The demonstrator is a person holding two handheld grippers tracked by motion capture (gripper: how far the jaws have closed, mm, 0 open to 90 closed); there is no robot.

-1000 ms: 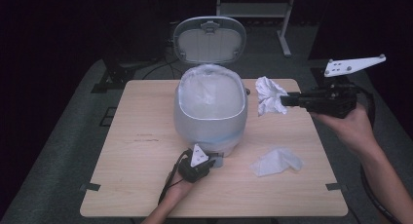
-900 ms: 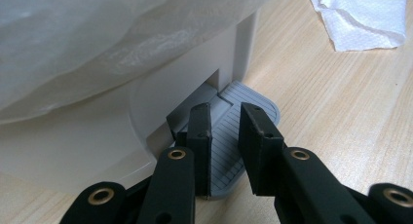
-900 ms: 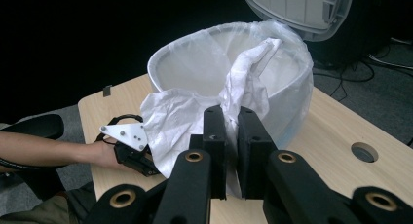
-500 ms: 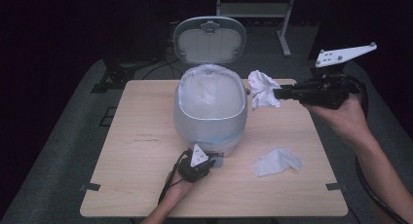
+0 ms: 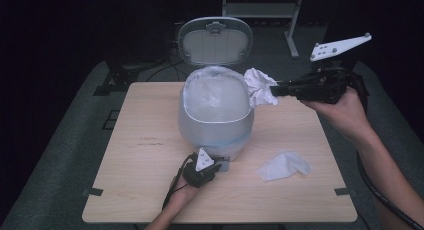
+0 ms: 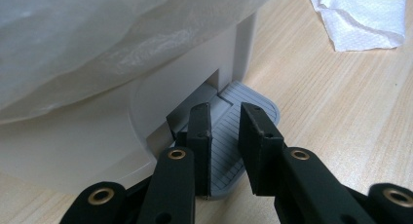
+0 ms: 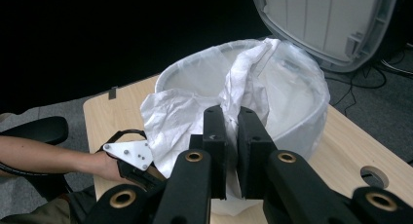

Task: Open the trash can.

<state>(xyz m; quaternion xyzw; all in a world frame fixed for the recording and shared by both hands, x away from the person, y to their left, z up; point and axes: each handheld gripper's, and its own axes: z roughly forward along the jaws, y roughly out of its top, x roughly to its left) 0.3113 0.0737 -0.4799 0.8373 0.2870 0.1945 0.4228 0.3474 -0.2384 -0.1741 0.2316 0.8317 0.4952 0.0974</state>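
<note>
With my left tool (image 5: 215, 162) closed and pressing the grey ribbed pedal (image 6: 234, 136), my right tool (image 5: 274, 91) grips one crumpled white tissue (image 5: 259, 86) beside the lined grey bin's (image 5: 215, 122) open mouth at frame centre, not yet dropped, while another white tissue (image 5: 284, 166) waits lower right on the bench (image 5: 140, 155).

We list a table (image 5: 150, 190) with a pedal bin (image 5: 216, 117) standing on its middle, lid (image 5: 215, 40) raised upright behind the opening, liner bag (image 5: 212, 92) inside and folded over the rim. At the bin's near foot, on the tabletop, lies its pedal (image 6: 238, 136); the left gripper (image 5: 202, 170) sits on that pedal, jaws nearly together and pressing down on it (our near side of the bin). To the bin's right, just beside its rim and above the table, hangs a crumpled paper towel (image 5: 260, 86), clamped in the right gripper (image 5: 280, 90). A second paper towel (image 5: 284, 166) lies flat on the table, near right of the bin, well apart from the first.
</note>
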